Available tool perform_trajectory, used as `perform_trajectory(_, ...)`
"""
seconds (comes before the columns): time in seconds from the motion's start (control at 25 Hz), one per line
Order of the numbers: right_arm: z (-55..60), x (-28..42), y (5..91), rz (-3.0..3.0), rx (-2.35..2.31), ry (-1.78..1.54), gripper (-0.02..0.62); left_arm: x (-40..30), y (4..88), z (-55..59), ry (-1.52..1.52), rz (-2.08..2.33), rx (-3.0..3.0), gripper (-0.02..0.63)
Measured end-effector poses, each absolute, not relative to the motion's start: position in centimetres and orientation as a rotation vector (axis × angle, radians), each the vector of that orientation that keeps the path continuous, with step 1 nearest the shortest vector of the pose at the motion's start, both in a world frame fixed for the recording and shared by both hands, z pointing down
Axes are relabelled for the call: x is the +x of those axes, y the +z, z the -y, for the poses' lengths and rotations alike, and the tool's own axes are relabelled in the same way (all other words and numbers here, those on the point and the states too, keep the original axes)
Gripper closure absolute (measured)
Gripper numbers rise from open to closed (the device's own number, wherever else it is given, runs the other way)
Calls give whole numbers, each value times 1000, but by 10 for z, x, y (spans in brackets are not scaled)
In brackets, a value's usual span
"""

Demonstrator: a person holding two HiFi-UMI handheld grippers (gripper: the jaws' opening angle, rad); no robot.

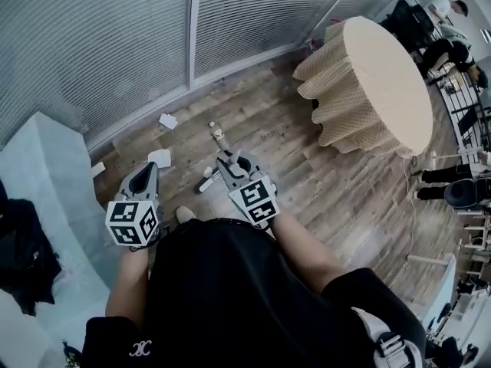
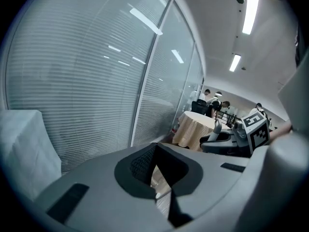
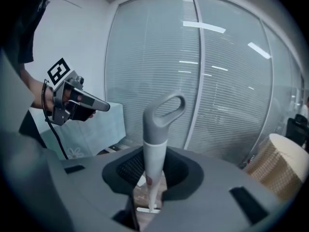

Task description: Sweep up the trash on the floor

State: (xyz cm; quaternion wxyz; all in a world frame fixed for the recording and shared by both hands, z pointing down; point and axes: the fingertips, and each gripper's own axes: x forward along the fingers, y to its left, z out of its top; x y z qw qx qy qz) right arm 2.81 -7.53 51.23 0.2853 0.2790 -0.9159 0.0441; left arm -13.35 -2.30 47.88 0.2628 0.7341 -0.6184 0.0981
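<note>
Scraps of white paper (image 1: 167, 120) (image 1: 159, 158) and a small crumpled piece of trash (image 1: 220, 134) lie on the wooden floor close to the glass wall. My right gripper (image 1: 232, 159) (image 3: 153, 178) is shut on a broom handle (image 3: 155, 153), a white shaft with a grey loop at its top (image 3: 164, 115). The shaft slants down to the floor (image 1: 207, 181) just short of the trash. Held at waist height to the left, my left gripper (image 1: 147, 169) (image 2: 155, 163) is shut with nothing in it. It also shows in the right gripper view (image 3: 72, 100).
A round table with a beige pleated cloth (image 1: 383, 75) stands to the right. The glass wall with blinds (image 1: 115, 44) closes the far side. A pale box-like unit (image 1: 46, 182) with a black garment (image 1: 23, 259) is at left. People and chairs (image 1: 445, 37) are far right.
</note>
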Motion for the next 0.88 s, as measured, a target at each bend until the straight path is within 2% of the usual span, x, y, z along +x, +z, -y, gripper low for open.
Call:
perform_trajectory(0.4,109,-135,443,2657,398,18,495,-226,480,8,213,1852,1816,611)
perform_trajectory(0.6,101,-205,445,2696,70,-44,495,-258,481,-21,149,2048,1572,611)
perform_trajectory(0.88,95,-267,475,2726,-237,-147,495,-260,479,-64,56,2239,1240,611)
